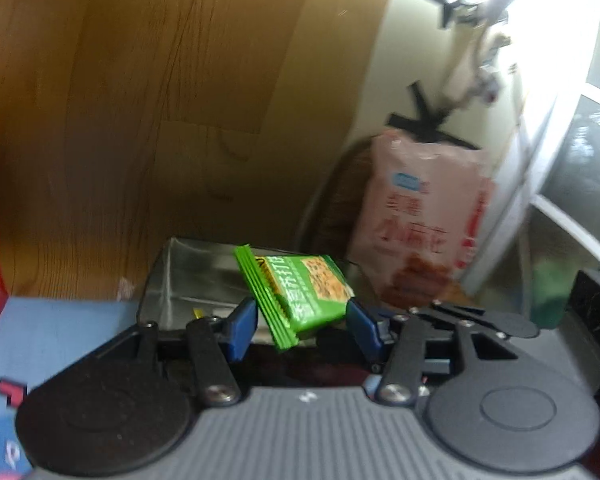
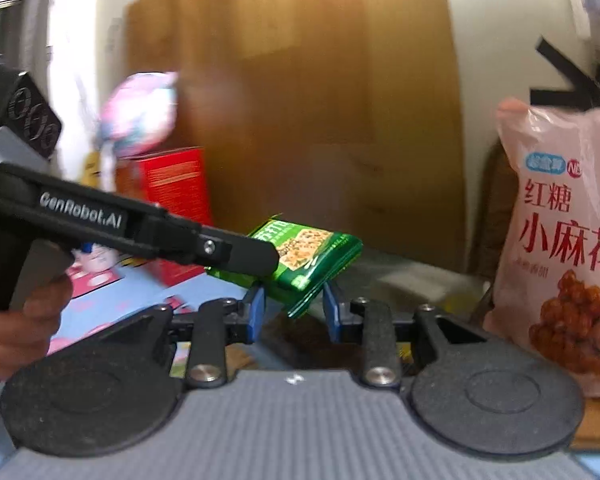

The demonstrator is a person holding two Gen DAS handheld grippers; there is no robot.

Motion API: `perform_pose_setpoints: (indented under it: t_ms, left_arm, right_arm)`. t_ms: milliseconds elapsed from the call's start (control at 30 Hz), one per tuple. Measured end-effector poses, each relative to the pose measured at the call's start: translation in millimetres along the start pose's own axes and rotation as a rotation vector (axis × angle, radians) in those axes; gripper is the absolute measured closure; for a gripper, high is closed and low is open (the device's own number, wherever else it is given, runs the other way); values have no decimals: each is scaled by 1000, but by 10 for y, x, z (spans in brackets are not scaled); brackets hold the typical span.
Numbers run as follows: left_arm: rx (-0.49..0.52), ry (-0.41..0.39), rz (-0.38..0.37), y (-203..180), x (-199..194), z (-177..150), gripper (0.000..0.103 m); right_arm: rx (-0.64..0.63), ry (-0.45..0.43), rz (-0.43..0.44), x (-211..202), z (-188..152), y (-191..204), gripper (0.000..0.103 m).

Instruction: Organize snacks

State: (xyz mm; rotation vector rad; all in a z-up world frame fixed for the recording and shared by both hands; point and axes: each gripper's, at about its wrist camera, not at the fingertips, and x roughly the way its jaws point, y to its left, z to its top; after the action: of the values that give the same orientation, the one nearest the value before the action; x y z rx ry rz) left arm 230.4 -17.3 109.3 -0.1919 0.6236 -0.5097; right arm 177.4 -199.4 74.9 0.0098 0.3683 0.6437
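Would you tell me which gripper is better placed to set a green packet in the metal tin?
Probably the left gripper: it grips a green packet with the metal tin directly beyond its fingers. From the right gripper, the tin sits further off to the right.

1. The green cracker packet [image 1: 300,292] is glossy plastic film with a crimped edge.
2. The pink snack bag [image 2: 560,240] is smooth, slightly shiny plastic.
3. The wooden panel [image 1: 160,100] shows a smooth, grained veneer.
4. The metal tray [image 1: 188,276] looks dull and brushed.
5. The red box [image 2: 176,184] looks like printed cardboard.
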Motion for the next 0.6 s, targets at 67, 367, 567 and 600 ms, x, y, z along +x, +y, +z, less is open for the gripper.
perform_pose_setpoints:
  t_ms: [67,367,567,600]
  left_arm:
    - [-8,7,29,49,174,42,52]
    - [-68,-40,150,503,52,-7,24]
    - [-172,51,265,778,410,46,43]
    - [-168,85,266,773,506,35,50]
  right_arm:
    - [19,12,-24,168,21,-101,66]
    - [55,-82,-121,-1,-167,-193,48]
    - [317,-106,-207,-164,-321,-621,33]
    - [355,-90,-212,-129,-345,-679,33]
